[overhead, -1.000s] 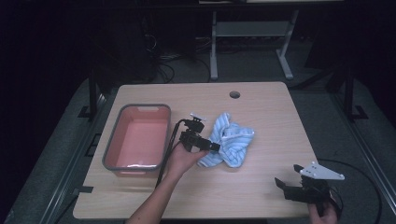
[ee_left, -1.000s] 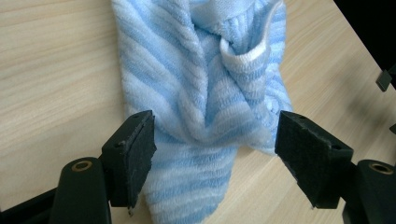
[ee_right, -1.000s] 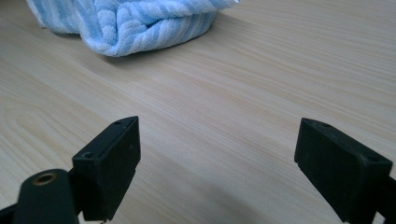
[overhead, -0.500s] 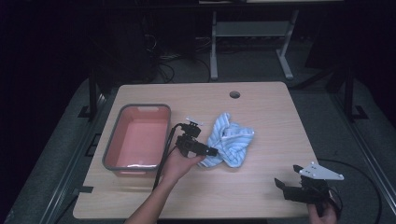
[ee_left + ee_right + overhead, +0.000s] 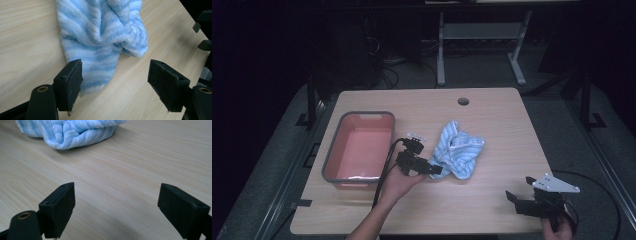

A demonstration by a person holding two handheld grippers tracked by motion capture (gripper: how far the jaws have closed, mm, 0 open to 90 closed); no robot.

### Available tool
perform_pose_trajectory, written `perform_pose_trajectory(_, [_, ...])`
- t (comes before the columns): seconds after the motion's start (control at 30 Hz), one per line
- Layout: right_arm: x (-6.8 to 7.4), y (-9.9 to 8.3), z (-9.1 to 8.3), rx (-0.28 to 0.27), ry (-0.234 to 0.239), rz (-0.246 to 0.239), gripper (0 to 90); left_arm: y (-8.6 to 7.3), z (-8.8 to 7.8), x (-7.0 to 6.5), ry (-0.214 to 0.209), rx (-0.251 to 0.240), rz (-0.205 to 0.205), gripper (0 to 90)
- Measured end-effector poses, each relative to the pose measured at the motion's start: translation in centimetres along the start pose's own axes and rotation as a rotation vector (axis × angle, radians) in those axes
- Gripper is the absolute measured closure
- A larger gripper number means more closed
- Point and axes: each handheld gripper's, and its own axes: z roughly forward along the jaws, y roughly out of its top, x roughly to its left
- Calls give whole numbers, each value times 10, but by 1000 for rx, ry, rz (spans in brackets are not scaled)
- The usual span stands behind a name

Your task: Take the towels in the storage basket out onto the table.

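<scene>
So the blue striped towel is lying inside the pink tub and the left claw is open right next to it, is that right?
Not quite. The blue striped towel lies crumpled on the wooden table, to the right of the pink tub, not inside it. The high view shows this. The rest holds: the left claw is open right next to the towel's edge.

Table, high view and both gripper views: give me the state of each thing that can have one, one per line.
Towel: crumpled in a heap on the table, not gripped.
Pink tub: upright, empty, left of the towel.
Left gripper: jaws open, a corner of the towel lying between them, pads not pressing it.
Right gripper: jaws open over bare wood, nothing between them, well apart from the towel.
</scene>
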Motion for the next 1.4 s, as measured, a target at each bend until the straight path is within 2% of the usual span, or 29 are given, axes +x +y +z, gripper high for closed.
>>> perform_pose_trajectory(0.37, [1,0,2,7,2,0,138,-15,-2,-3,-19,-12,11,282])
perform_pose_trajectory(0.5, [1,-1,2,8,2,0,138,-21,-3,-5,-39,-12,11,281])
perform_pose_trajectory(1.23, [2,-1,3,13,-2,-1,138,-51,-5,-13,-43,-16,51,279])
perform_pose_trajectory(1.4, [2,-1,3,15,-1,-5,138,-57,-6,-16,-47,-29,60,279])
